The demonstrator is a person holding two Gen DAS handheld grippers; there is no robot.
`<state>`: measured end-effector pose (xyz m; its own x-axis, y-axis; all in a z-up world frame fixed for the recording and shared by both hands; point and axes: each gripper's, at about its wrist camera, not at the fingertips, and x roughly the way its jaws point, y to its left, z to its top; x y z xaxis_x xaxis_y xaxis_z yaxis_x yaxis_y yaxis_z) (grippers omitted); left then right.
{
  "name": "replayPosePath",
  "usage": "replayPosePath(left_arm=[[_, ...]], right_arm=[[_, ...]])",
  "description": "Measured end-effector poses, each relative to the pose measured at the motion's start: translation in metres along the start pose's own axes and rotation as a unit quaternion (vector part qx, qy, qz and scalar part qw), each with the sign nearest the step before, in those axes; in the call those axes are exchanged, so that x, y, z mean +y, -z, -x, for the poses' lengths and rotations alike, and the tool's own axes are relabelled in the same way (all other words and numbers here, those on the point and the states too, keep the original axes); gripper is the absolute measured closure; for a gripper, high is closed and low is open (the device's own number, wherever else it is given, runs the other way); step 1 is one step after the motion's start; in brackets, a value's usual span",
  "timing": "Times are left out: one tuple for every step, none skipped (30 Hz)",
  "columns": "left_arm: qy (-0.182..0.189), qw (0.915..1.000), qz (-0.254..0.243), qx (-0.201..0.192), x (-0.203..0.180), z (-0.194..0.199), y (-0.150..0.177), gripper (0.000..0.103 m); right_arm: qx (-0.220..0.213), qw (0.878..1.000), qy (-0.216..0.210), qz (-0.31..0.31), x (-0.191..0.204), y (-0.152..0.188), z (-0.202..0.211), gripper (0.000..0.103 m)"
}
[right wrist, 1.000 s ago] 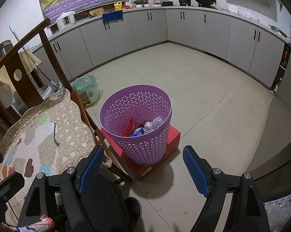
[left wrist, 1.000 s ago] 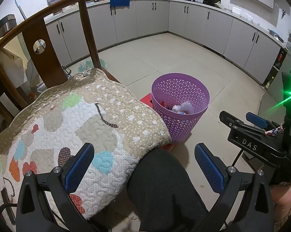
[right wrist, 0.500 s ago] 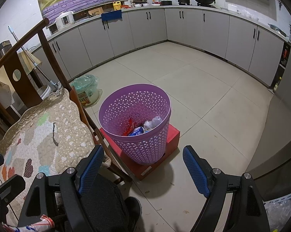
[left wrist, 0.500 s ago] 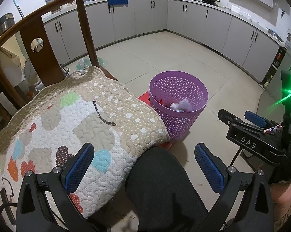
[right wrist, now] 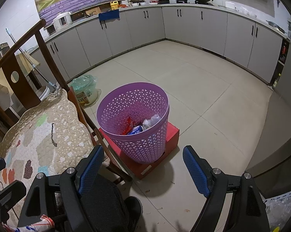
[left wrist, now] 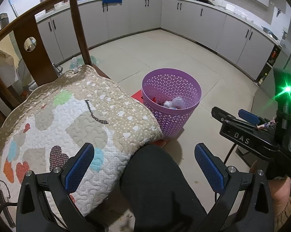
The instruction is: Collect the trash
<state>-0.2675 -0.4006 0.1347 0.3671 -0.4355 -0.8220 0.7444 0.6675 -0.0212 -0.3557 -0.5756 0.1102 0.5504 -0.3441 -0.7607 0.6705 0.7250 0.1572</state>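
Both my left gripper [left wrist: 143, 165] and right gripper [right wrist: 143, 166] gape, released, gripping nothing; the purple mesh wastebasket [right wrist: 133, 123] sits on the red box [right wrist: 171, 135], wrappers [right wrist: 139, 124] inside; I should approach its rim squarely before any drop.

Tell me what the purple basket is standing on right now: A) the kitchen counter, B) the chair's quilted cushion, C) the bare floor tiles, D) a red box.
D: in the right wrist view the purple basket sits on top of a red box on the floor.
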Motion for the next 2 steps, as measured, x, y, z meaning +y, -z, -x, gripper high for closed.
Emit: replayPosePath(left_arm=[[0.0, 1.0, -0.002, 0.0, -0.0005, -0.0001, 0.0003, 0.0], [0.0, 1.0, -0.004, -0.001, -0.0006, -0.0004, 0.0002, 0.0]], right_arm=[[0.001, 1.0, 0.0, -0.001, -0.0007, 0.0001, -0.0001, 0.016], [0.002, 1.0, 0.0, -0.002, -0.0012, 0.0001, -0.0004, 0.016]])
